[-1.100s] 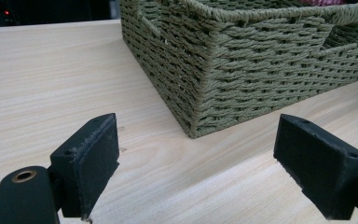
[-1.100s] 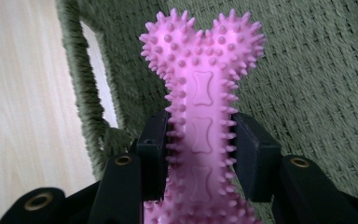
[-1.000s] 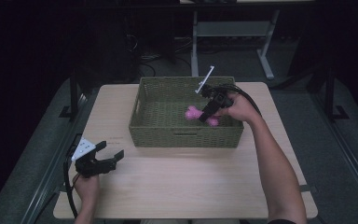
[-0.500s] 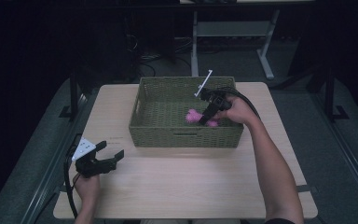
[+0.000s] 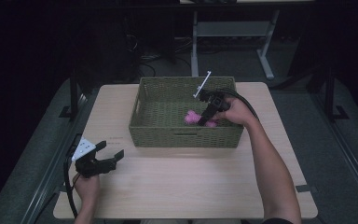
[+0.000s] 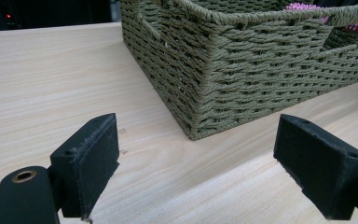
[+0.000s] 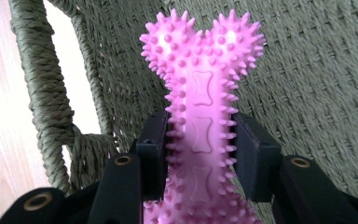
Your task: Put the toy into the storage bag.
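Pink spiky rubber bone toy point(image 7: 200, 126) sits clamped in our right gripper point(image 7: 200, 154) inside the green woven basket point(image 5: 186, 135) at frame centre; our left gripper point(image 6: 205, 172) gapes apart at lower left.

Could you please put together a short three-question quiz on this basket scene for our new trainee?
1. True or false: the left gripper is clamped on something.
2. What does the right gripper hold? A) a white card B) a pink spiky bone toy C) a green ball
3. Fill in: the right gripper is inside the woven green ____.

Key:
1. False. Its jaws stand wide apart over the bare wooden table, short of the basket's corner.
2. B. The jaws close on the toy's narrow middle.
3. Basket.
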### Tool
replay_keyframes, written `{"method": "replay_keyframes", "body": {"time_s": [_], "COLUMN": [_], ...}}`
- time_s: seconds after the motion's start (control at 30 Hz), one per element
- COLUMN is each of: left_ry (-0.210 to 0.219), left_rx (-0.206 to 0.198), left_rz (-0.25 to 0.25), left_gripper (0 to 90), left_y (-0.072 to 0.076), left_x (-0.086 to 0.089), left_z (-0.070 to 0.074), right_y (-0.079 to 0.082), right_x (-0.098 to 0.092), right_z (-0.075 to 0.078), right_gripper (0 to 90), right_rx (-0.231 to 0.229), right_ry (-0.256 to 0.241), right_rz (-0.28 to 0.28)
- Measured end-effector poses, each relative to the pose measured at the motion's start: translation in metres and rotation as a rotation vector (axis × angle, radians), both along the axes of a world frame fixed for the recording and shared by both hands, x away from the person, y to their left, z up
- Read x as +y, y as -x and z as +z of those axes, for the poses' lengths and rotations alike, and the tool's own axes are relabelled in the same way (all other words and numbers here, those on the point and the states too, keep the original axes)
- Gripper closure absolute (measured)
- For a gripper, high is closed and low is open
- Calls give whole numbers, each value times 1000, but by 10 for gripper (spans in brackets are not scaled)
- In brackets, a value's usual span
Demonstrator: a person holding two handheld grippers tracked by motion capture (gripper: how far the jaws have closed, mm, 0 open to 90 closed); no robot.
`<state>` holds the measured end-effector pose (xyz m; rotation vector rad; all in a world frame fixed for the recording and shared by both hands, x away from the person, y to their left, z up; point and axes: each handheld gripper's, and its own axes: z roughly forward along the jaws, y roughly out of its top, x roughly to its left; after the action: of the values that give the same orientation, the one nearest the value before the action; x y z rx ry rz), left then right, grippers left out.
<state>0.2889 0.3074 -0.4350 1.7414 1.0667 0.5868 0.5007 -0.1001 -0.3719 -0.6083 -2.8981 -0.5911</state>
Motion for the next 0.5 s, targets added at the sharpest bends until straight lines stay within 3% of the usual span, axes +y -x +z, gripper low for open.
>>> {"method": "replay_keyframes", "body": {"time_s": [0.5], "left_ry": [3], "left_rx": [-1], "left_rz": [4], "left_gripper": [136], "left_y": [0], "left_x": [1], "left_z": [0], "right_y": [-2], "right_x": [1], "right_z": [-1], "right_gripper": [574], "right_rx": [14], "right_ry": [14], "right_rz": [-9]}}
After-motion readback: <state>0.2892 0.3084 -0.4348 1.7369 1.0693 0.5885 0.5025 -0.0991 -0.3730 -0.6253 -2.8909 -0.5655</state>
